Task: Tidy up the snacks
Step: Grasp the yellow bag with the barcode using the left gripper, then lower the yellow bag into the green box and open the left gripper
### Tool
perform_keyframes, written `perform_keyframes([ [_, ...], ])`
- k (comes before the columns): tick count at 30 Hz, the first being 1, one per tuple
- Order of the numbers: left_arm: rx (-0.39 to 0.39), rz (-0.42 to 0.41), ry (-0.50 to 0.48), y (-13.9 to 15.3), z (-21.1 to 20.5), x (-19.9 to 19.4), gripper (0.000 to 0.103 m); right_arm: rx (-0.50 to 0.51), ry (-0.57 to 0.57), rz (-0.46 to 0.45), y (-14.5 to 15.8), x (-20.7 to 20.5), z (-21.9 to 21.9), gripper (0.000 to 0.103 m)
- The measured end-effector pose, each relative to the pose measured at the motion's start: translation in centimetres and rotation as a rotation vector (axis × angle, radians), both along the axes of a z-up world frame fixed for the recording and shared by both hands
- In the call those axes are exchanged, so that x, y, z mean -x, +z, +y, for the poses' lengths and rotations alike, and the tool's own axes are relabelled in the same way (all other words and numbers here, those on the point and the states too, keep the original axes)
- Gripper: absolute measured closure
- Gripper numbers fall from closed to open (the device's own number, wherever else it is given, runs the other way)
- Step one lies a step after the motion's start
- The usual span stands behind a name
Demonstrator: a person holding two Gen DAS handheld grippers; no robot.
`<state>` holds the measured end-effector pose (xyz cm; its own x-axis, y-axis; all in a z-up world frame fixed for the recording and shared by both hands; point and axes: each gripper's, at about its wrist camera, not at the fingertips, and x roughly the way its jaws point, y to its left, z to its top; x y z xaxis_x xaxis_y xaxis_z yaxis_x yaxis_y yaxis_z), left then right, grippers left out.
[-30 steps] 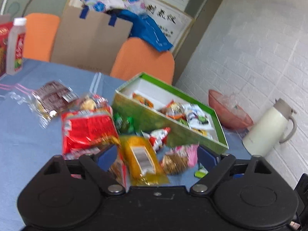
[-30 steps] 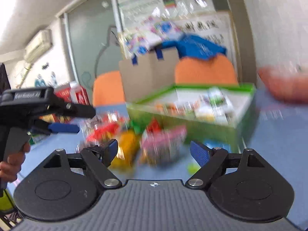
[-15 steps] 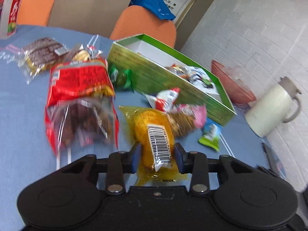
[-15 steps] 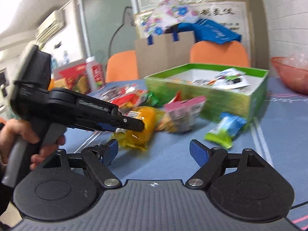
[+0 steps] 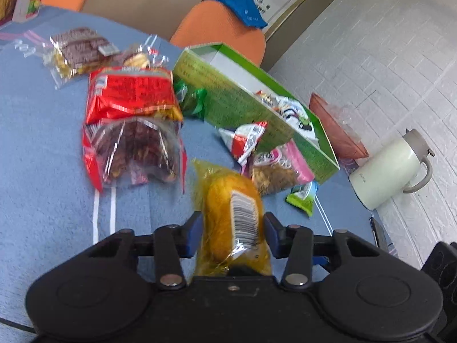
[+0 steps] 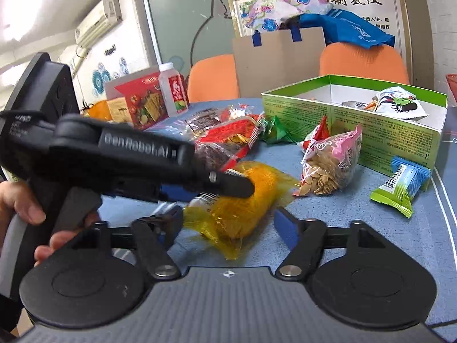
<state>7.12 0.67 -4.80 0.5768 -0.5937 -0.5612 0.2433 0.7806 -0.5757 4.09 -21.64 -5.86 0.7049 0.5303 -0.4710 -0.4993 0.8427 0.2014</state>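
Observation:
My left gripper (image 5: 232, 223) is shut on a yellow snack packet (image 5: 228, 200) with a barcode label, low over the blue table. In the right wrist view the same packet (image 6: 251, 197) sits between the left gripper's fingers (image 6: 237, 184). My right gripper (image 6: 228, 223) is open and empty, just in front of the packet. The green box (image 5: 251, 108) (image 6: 371, 131) holds several snacks. A pink seed bag (image 6: 334, 154), a red-white packet (image 5: 248, 140), a green-blue packet (image 6: 402, 185) and red bags (image 5: 131, 100) lie loose on the table.
A white thermos jug (image 5: 391, 168) and a red bowl (image 5: 337, 125) stand right of the box. A bottle (image 6: 172, 91) and a red carton (image 6: 137, 100) stand at the far left. Orange chairs (image 6: 362, 60) and a cardboard sheet (image 6: 274, 63) are behind the table.
My left gripper came down over the yellow packet and closed on it. My right gripper swung toward the packet and stays open.

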Motion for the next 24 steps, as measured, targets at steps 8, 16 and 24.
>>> perform_keyframes([
  [8,0.033,-0.005,0.000,-0.2,0.4,0.6,0.024,-0.047,0.015,0.050,-1.1,-0.2,-0.5,0.035],
  [16,0.044,-0.181,-0.036,5.6,-1.1,0.6,0.025,-0.051,-0.003,-0.133,3.5,1.0,-1.4,0.036],
  [24,0.071,-0.229,-0.054,8.8,-3.6,-5.6,0.024,-0.052,-0.082,-0.242,6.1,-3.8,-3.0,0.036],
])
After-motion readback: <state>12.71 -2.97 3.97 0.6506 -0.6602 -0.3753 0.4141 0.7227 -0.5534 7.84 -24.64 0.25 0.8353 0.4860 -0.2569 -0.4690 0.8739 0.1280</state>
